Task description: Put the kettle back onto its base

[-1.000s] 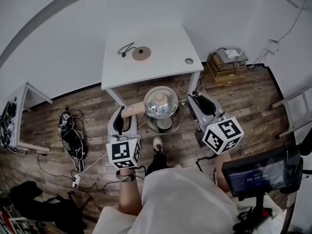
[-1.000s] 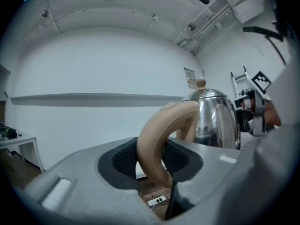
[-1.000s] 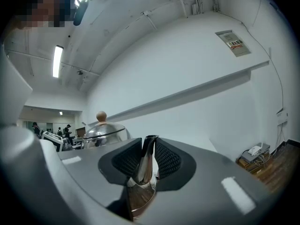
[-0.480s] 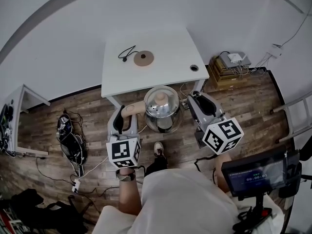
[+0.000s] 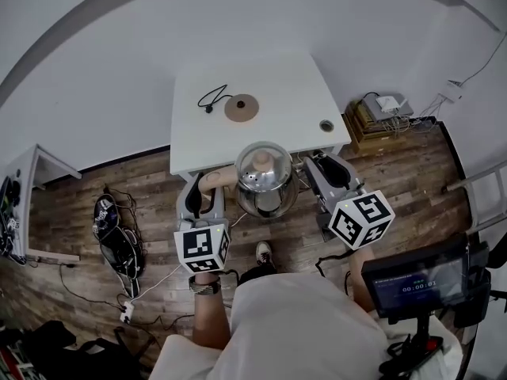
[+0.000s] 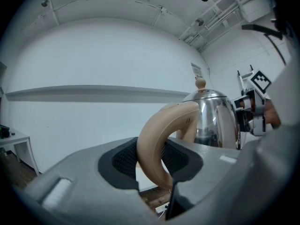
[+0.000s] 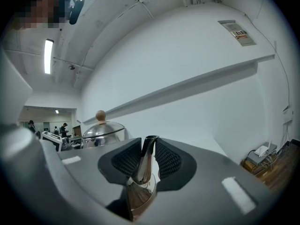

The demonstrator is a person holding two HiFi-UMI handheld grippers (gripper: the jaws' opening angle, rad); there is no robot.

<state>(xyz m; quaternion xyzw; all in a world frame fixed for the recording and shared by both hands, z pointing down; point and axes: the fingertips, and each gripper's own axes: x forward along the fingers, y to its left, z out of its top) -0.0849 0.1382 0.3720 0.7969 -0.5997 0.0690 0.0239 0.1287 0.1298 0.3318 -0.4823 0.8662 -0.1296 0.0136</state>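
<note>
A steel kettle (image 5: pixel 264 176) with a beige handle (image 6: pixel 157 139) and a wooden lid knob hangs in the air at the front edge of the white table (image 5: pixel 285 121). My left gripper (image 5: pixel 204 190) is shut on the handle, its pads on both sides in the left gripper view (image 6: pixel 152 161). On the other side, my right gripper (image 5: pixel 315 172) is shut on the steel spout (image 7: pixel 144 158), with the lid (image 7: pixel 103 129) visible to its left. The round wooden base (image 5: pixel 241 107), with a black cord, lies on the table farther back.
A round grommet hole (image 5: pixel 327 125) sits at the table's right front corner. On the wooden floor lie boxes with devices (image 5: pixel 382 108) at the right and cables and black gear (image 5: pixel 117 232) at the left. A screen (image 5: pixel 418 279) stands at lower right. My shoe (image 5: pixel 264 253) is below the kettle.
Both grippers have carried the kettle forward together, from over the floor in front of the table to the table's front edge. The grips on handle and spout are unchanged.
</note>
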